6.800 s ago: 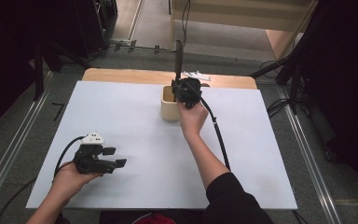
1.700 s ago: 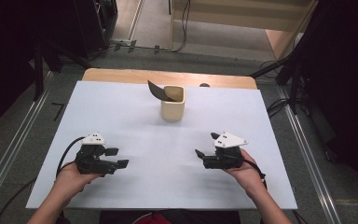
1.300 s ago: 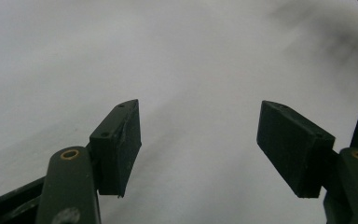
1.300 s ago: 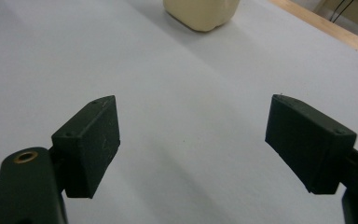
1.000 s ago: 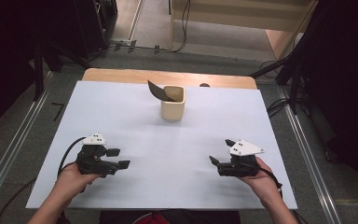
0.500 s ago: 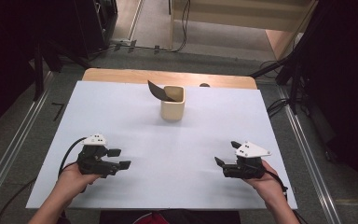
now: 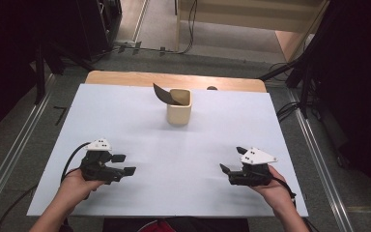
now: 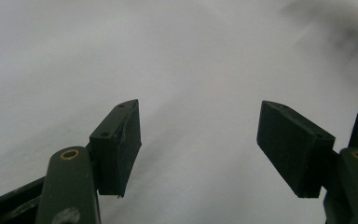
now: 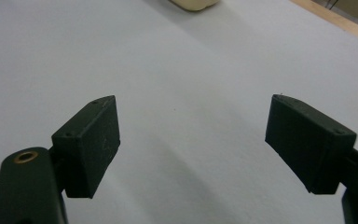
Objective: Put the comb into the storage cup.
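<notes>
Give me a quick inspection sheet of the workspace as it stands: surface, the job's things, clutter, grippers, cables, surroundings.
Surface: white sheet laid over a wooden table, whose far edge is exposed.
Job's things: beige cup standing upright near the far middle; dark flat piece sticking out of it, leaning left.
Clutter: small dark object on the wood behind the cup; too small to identify.
Grippers: left gripper and right gripper low over the near part of the sheet, both hand-held, jaws open and empty.
Cables: black cable trailing from the left gripper; loose cables on the floor at right.
Surroundings: grey floor, metal rails on both sides, dark stands.
</notes>
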A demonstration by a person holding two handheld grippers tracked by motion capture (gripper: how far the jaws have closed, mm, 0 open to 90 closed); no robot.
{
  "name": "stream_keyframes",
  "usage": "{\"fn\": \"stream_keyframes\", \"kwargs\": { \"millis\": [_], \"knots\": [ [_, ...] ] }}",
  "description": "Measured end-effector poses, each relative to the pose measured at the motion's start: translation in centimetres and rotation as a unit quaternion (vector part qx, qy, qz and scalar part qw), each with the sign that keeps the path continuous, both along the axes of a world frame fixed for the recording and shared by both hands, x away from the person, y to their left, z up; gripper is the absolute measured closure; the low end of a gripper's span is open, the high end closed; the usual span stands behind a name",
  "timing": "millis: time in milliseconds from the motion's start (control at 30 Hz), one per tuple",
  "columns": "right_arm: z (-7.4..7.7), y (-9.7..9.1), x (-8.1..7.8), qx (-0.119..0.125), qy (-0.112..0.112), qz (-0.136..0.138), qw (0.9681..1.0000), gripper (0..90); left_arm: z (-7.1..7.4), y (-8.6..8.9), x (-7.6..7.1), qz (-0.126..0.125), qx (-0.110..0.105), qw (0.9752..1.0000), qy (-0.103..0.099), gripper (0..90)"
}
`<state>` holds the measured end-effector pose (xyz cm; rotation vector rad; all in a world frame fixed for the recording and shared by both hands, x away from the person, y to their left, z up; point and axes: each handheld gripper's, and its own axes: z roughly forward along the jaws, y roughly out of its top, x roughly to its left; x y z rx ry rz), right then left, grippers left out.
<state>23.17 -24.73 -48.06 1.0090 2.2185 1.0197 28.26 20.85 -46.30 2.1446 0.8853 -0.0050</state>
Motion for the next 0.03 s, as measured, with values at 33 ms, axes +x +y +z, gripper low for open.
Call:
{"fn": "stream_keyframes", "kwargs": {
  "millis": [33],
  "knots": [
    [-0.08,0.06,-0.01,-0.001,0.004,0.003,1.0,16.2,0.0,0.01,0.01,0.0,0.0,1.0,0.0,31.6]
  ]
}}
